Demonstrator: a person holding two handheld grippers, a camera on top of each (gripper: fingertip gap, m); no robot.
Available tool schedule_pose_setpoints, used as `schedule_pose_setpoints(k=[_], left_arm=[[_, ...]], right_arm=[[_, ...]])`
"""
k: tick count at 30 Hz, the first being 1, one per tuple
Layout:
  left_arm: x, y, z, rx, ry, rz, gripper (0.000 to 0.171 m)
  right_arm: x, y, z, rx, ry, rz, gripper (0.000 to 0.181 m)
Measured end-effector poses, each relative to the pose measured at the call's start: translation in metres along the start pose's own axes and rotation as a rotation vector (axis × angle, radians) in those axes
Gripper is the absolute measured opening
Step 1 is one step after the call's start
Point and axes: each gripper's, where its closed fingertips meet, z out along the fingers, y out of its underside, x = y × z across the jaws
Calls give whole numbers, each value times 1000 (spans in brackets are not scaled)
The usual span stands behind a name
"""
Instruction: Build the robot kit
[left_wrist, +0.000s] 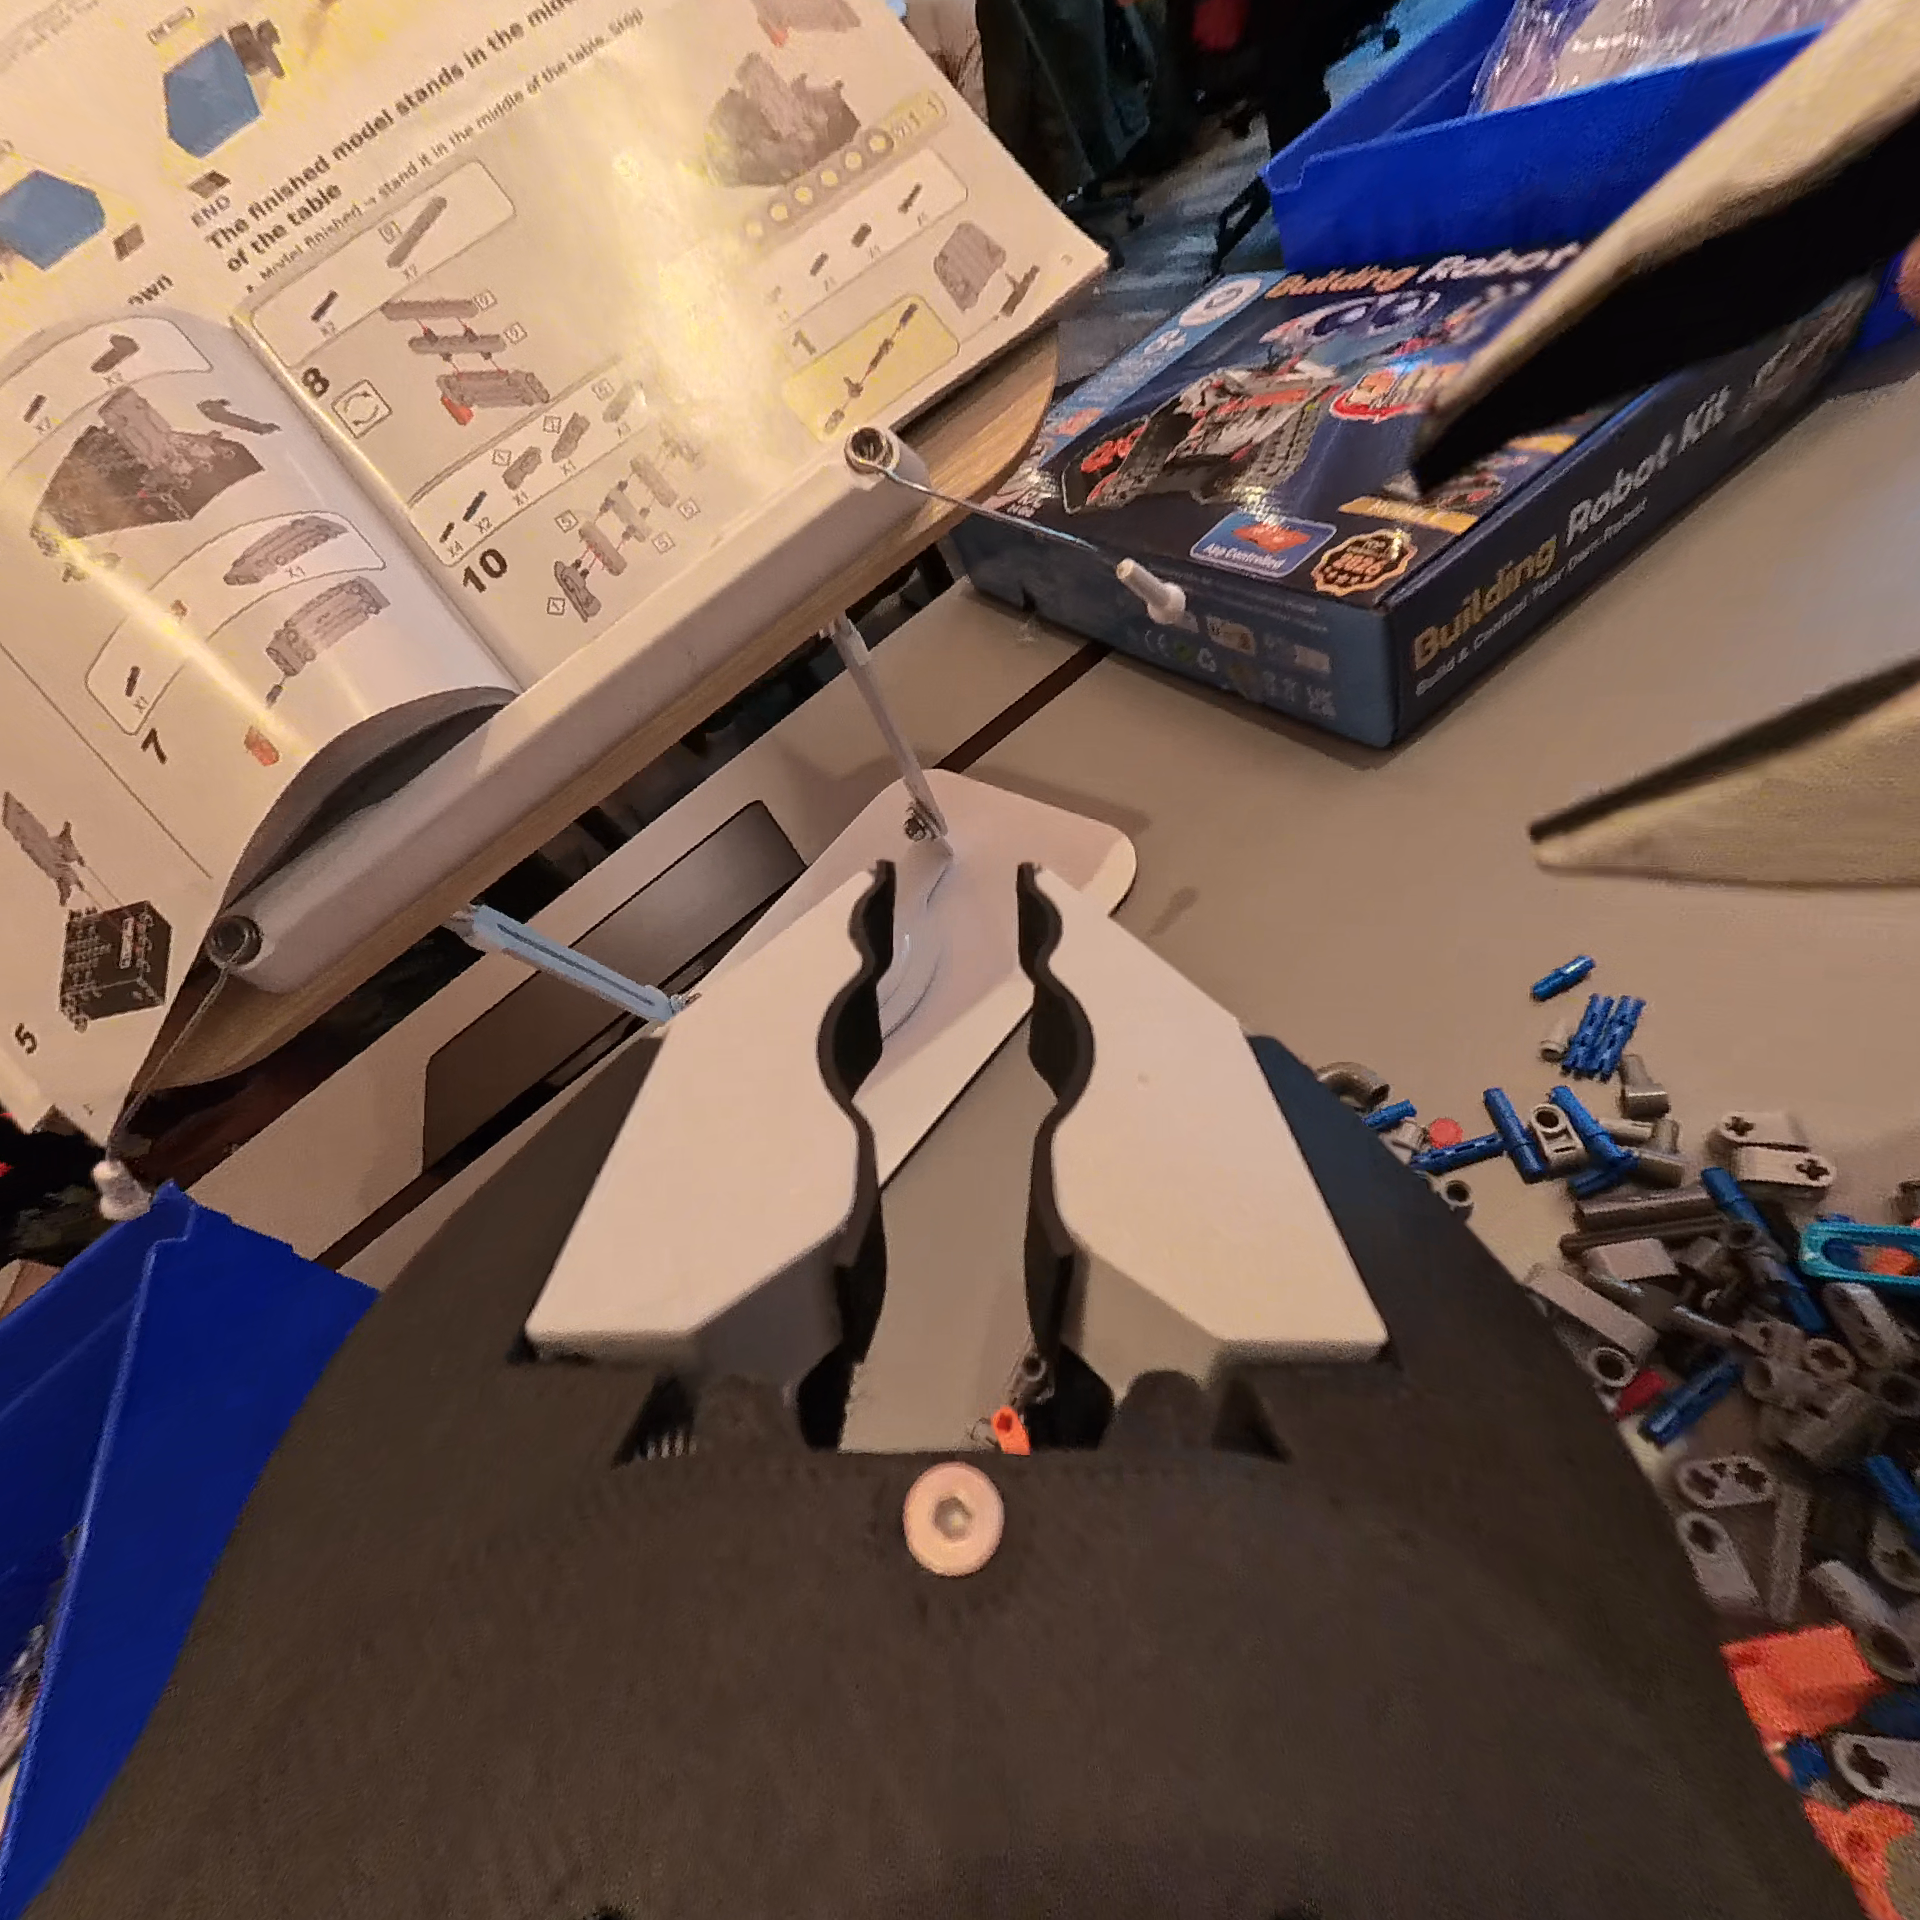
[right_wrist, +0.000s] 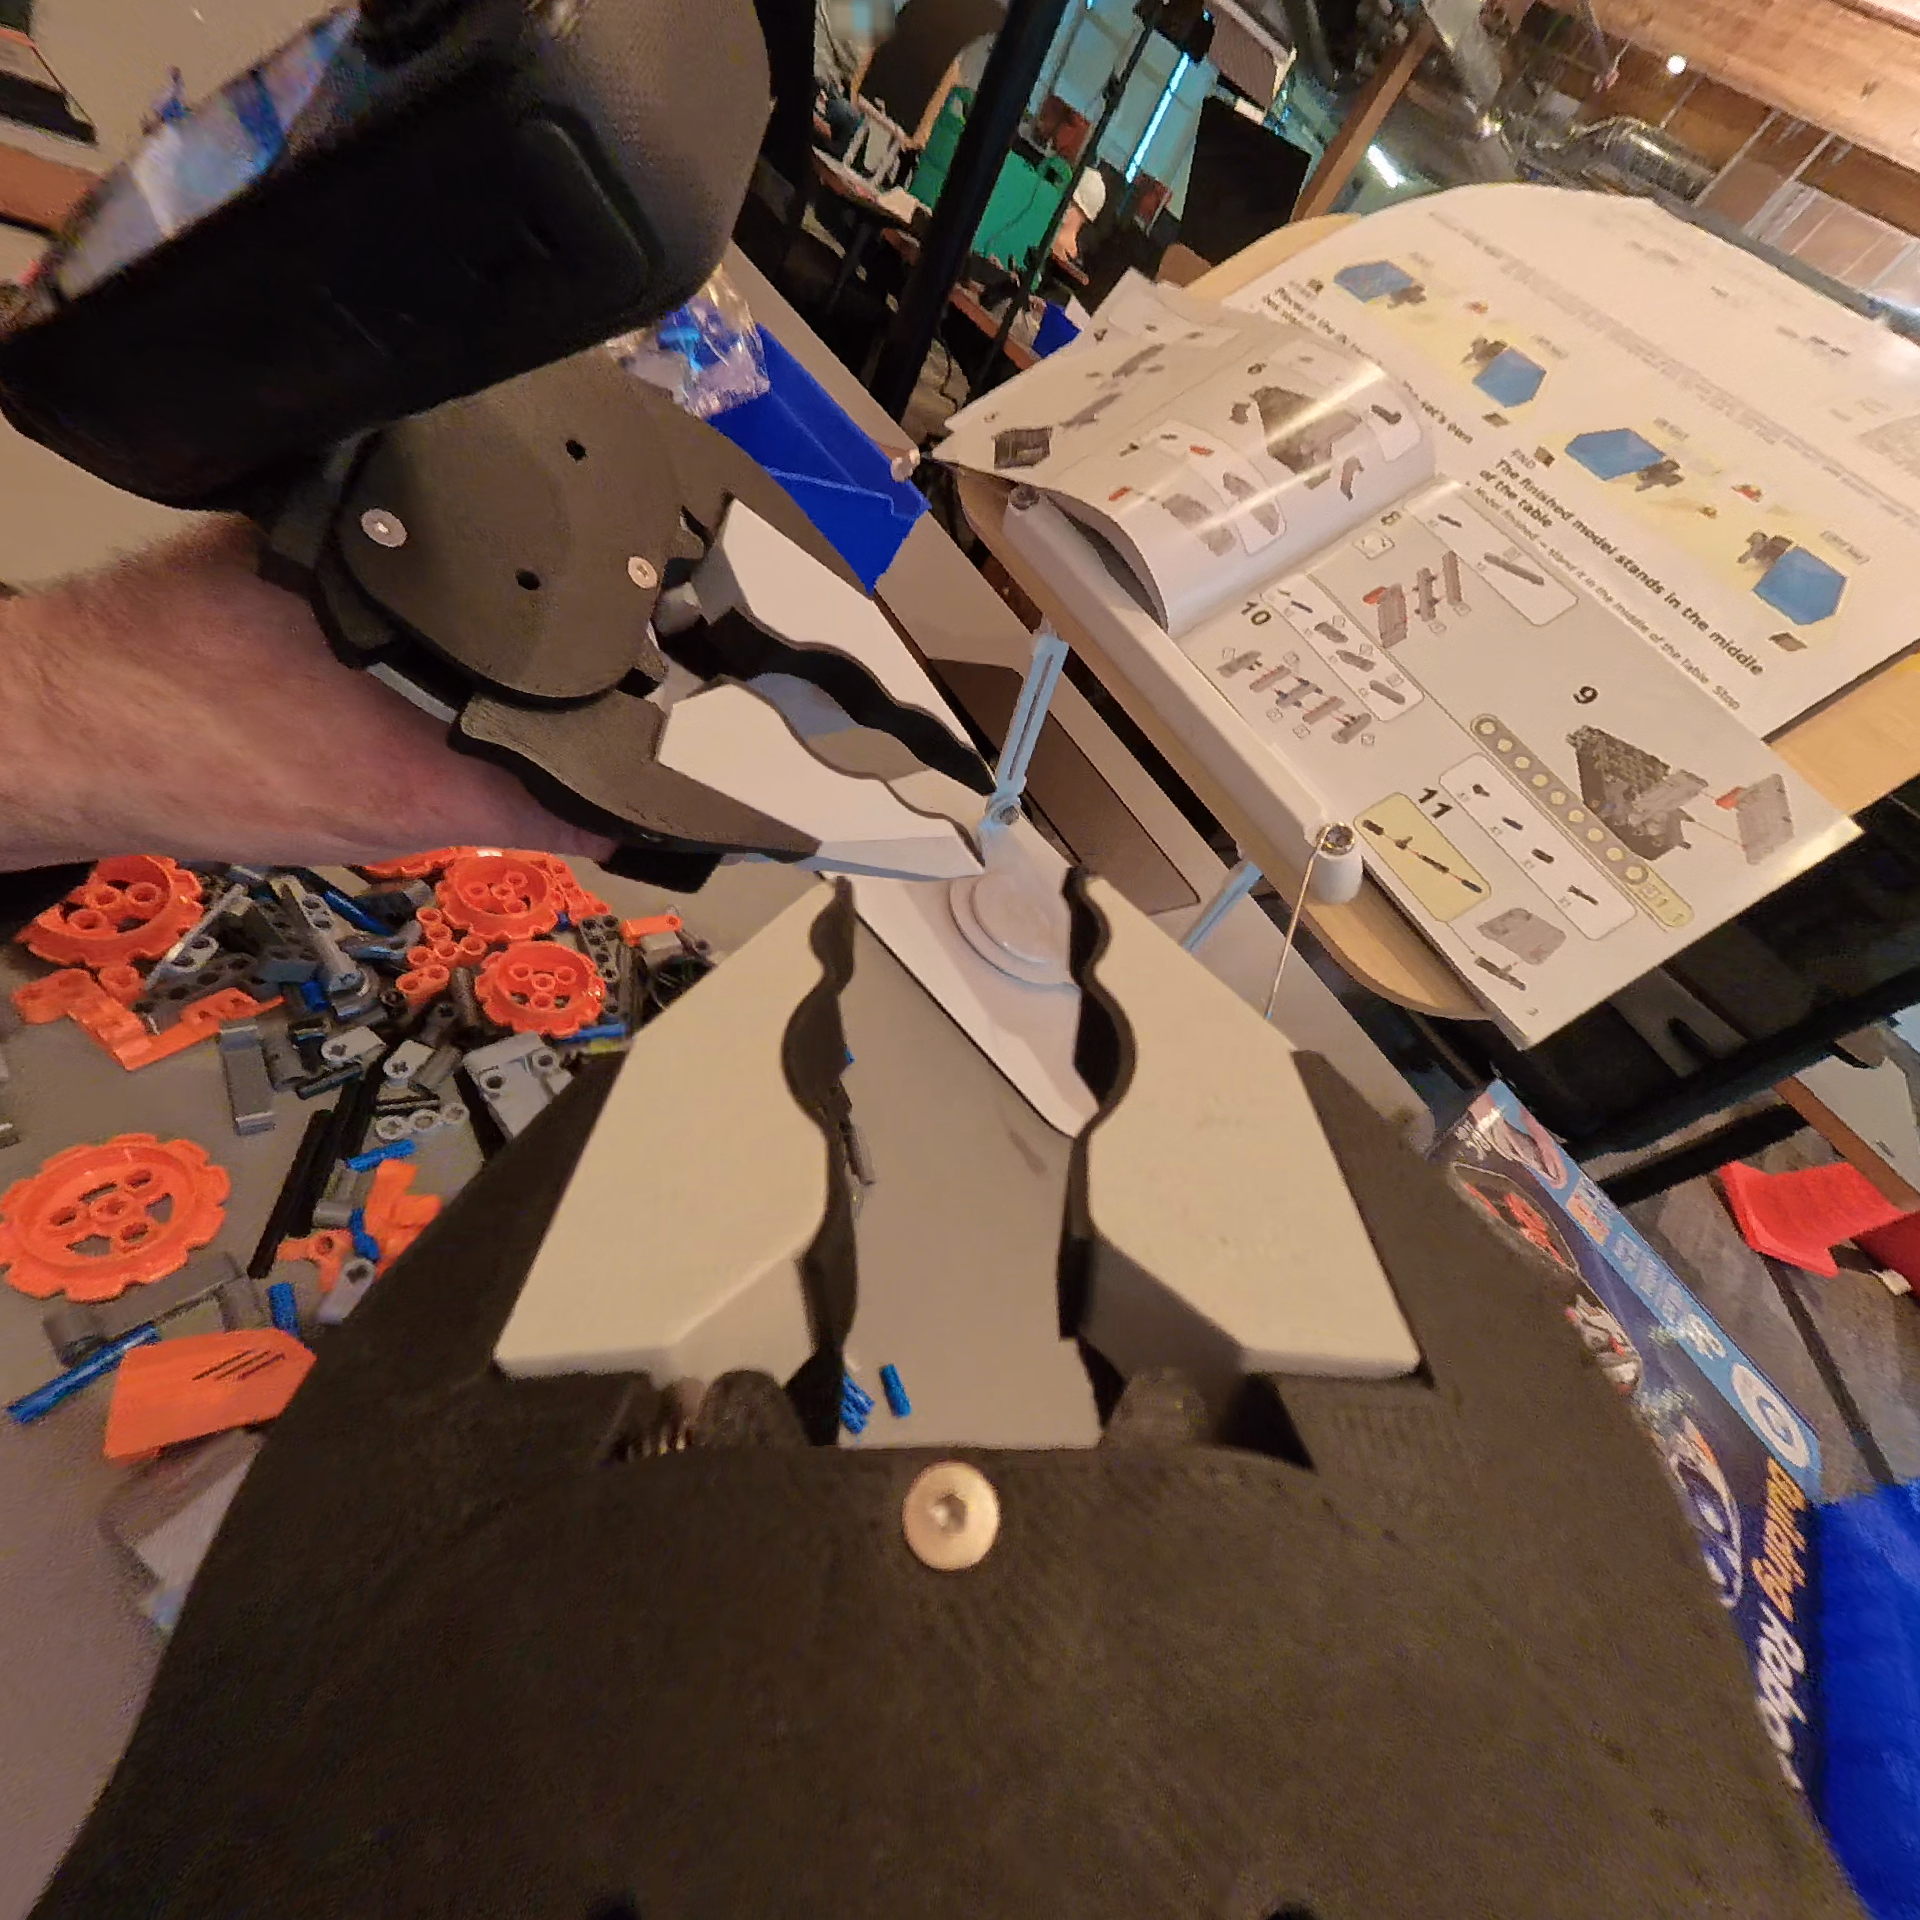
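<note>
My left gripper (left_wrist: 956, 883) is open and empty, a little above the white base plate (left_wrist: 966, 997) of a book stand. The stand holds an open instruction booklet (left_wrist: 416, 416) up to the left. My right gripper (right_wrist: 966, 894) is open, and its tips point at the same base plate (right_wrist: 1013, 925). A small dark pin (right_wrist: 850, 1132) shows beside its left finger's inner pad; I cannot tell whether it touches. The left gripper (right_wrist: 977, 821), held by a hand, sits just ahead to the left. The right gripper (left_wrist: 1481, 644) shows blurred at the right of the left wrist view.
A pile of grey, blue and orange building parts (left_wrist: 1714, 1299) lies on the grey table; it also shows in the right wrist view (right_wrist: 312, 987) with orange wheels (right_wrist: 109, 1216). A dark blue kit box (left_wrist: 1455, 499) and blue bins (left_wrist: 1455, 156) (left_wrist: 104, 1455) stand around. It is some 15 cm from my left tips to the white base plate (left_wrist: 966, 997). It is also in sight in the right wrist view (right_wrist: 981, 989).
</note>
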Motion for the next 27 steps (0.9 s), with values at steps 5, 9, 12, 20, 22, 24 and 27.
schedule_pose_setpoints(k=[5,9,12,20,22,24,27], left_arm=[[4,5,3,-34,13,28,19],[3,10,4,-64,6,58,19],[3,14,5,-86,17,60,19],[5,19,7,-107,24,71,24],[5,17,7,-95,19,71,31],[4,15,7,-90,13,65,41],[5,13,7,-76,25,60,52]], right_arm=[[-10,17,6,-88,-28,-65,0],[-13,26,10,-140,-37,-71,0],[-17,30,10,-164,-61,-76,0],[-17,31,13,-180,-42,-104,9],[-15,31,13,-179,-34,-100,16],[-15,31,13,-176,-30,-97,22],[-15,33,13,-180,-33,-96,26]])
